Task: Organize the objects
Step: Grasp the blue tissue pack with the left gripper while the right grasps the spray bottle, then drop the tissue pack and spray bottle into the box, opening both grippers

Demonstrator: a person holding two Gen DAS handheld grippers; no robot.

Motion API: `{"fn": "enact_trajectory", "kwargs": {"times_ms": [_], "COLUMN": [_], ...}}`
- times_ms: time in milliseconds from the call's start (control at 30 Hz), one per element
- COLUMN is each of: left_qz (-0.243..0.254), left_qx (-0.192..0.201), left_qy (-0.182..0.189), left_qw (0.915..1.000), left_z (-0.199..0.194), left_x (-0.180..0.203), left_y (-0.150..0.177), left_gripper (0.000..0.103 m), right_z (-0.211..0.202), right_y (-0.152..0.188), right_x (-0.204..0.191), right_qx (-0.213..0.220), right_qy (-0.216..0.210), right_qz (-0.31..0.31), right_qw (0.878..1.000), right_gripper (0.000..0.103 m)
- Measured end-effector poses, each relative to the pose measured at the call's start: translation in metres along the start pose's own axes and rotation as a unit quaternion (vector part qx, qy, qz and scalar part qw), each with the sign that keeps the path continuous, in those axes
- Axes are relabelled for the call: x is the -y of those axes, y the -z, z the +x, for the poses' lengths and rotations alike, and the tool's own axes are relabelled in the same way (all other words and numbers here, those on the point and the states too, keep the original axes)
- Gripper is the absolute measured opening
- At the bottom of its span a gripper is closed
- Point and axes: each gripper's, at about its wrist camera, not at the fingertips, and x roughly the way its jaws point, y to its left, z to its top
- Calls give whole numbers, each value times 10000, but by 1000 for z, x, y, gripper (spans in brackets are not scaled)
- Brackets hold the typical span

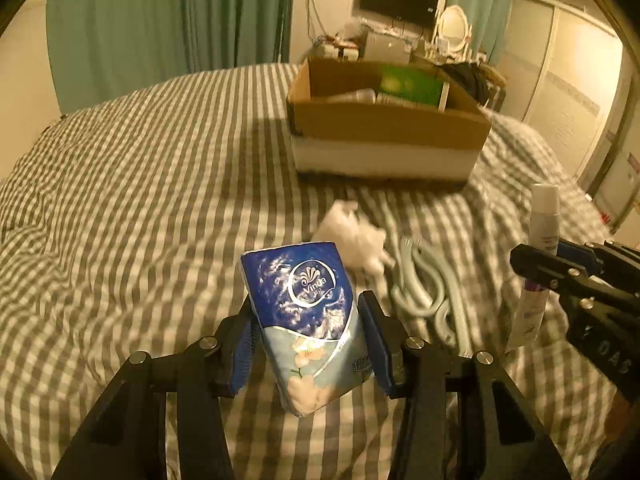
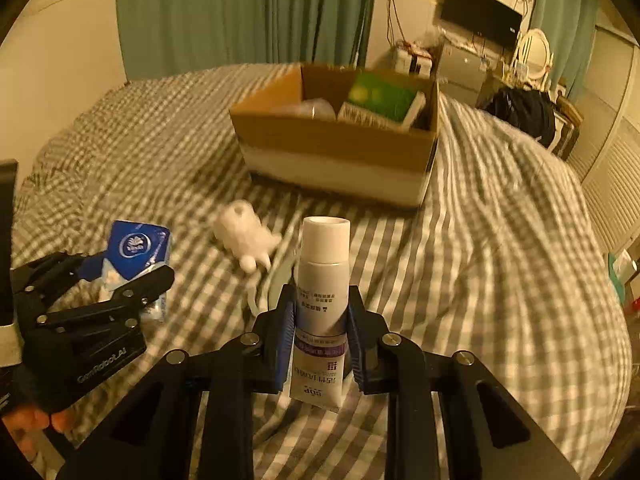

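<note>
Brown open-topped cardboard box sits ahead of and beyond both claws: right gripper clamps an upright white tube, left gripper clamps a blue tissue pack, right slightly nearer

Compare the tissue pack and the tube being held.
The tissue pack is blue, flat and soft-wrapped; the tube is white, round, with a cap. The pack sits in the left gripper, the tube in the right gripper. Both are held above the bed.
</note>
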Motion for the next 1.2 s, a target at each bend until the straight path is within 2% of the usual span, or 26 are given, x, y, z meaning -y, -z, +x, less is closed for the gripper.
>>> {"fn": "enact_trajectory", "kwargs": {"times_ms": [200,400,600,700,833,933,1033,1200], "left_qz": [117,475,639,681,832,826,866,828], "left_qx": [431,831,1118,1111,924,655,531,661], "left_qy": [139,332,391,365,284,339,375,467], "left_qw": [9989,9949,9909,9908,9918,9939,9941,9933], "left_z": [-22,-34,-14,7,53,88,109,118], "left_x": [-3,17,32,35,43,44,46,45], "left_y": [-46,-106,-169,-186,-201,-201,-195,-194], "left_gripper": [49,49,49,49,49,49,49,51], "right_z": [-27,-28,-7,16,55,87,109,120], "right_y": [-47,-104,-153,-176,-194,-192,-180,-174], "right_x": [17,35,60,72,87,93,97,104], "right_qx": [516,870,1076,1049,864,598,447,332], "right_qy": [-78,-37,-11,91,88,87,0,-76], "right_qz": [19,-20,37,-9,-9,18,86,247], "right_qw": [9986,9962,9942,9944,9962,9982,9990,9991], "right_gripper": [24,24,24,24,24,24,24,25]}}
